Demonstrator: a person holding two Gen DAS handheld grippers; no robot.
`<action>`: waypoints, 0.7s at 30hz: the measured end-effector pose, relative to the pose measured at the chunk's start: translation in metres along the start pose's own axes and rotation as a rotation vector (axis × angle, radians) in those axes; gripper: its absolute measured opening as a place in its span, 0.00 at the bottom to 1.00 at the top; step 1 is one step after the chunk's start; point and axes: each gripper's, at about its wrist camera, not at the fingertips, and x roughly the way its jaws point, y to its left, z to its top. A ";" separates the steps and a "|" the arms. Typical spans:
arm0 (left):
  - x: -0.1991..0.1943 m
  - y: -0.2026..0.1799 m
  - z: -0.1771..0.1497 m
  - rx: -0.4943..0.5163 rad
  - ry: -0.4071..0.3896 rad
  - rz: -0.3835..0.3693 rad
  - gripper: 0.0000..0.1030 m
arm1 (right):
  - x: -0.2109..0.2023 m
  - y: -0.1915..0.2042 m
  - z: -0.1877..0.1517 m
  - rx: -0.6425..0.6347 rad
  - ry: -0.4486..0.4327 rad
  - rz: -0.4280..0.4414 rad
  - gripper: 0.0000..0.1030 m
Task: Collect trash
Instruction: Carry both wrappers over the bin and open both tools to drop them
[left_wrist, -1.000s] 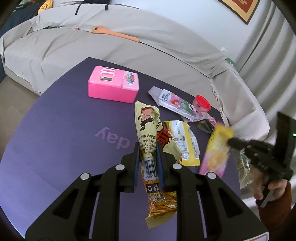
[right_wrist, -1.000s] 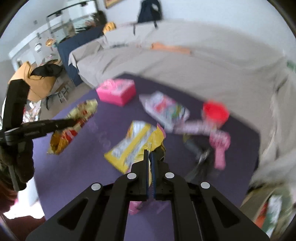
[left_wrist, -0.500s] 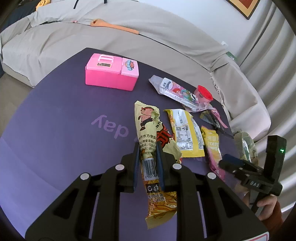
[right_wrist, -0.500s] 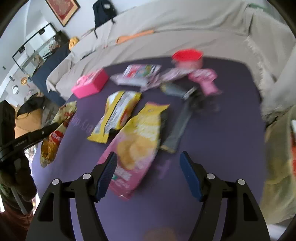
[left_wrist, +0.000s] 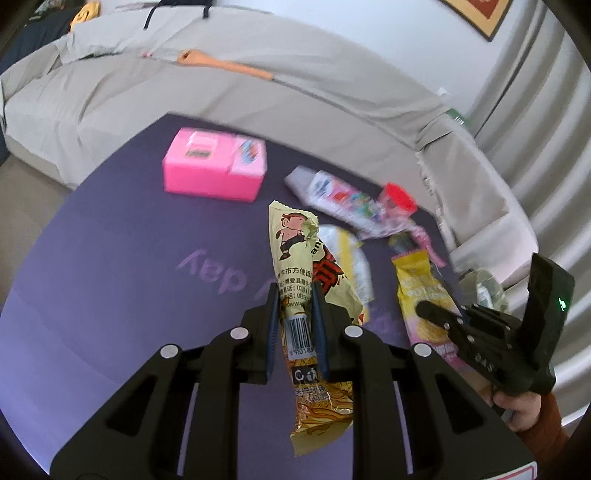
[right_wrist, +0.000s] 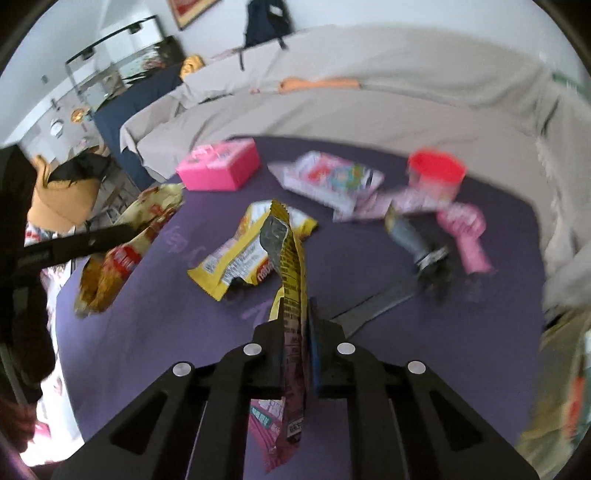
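The purple table (left_wrist: 110, 258) is strewn with wrappers. A noodle bag (left_wrist: 299, 295) is squeezed by the left gripper (left_wrist: 295, 325), and a yellow chip bag (right_wrist: 291, 295) by the right gripper (right_wrist: 297, 347), probably lifted for binning.

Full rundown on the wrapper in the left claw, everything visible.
The cartoon-boy wrapper is a long, crinkled foil snack packet, pale yellow at the top with a printed boy figure, red characters, Chinese text and a barcode, turning golden at the bottom end. The left claw is shut on its middle, at the barcode. It hangs lengthwise above the purple mat, both ends free. From the right wrist view it shows as a crumpled gold-and-red packet.
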 end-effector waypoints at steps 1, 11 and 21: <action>-0.003 -0.009 0.004 0.005 -0.011 -0.011 0.16 | -0.012 -0.001 0.002 -0.013 -0.017 0.000 0.10; 0.000 -0.150 0.015 0.178 -0.069 -0.150 0.16 | -0.138 -0.059 -0.005 -0.008 -0.203 -0.110 0.10; 0.043 -0.297 -0.018 0.362 0.010 -0.275 0.16 | -0.221 -0.155 -0.058 0.076 -0.283 -0.340 0.10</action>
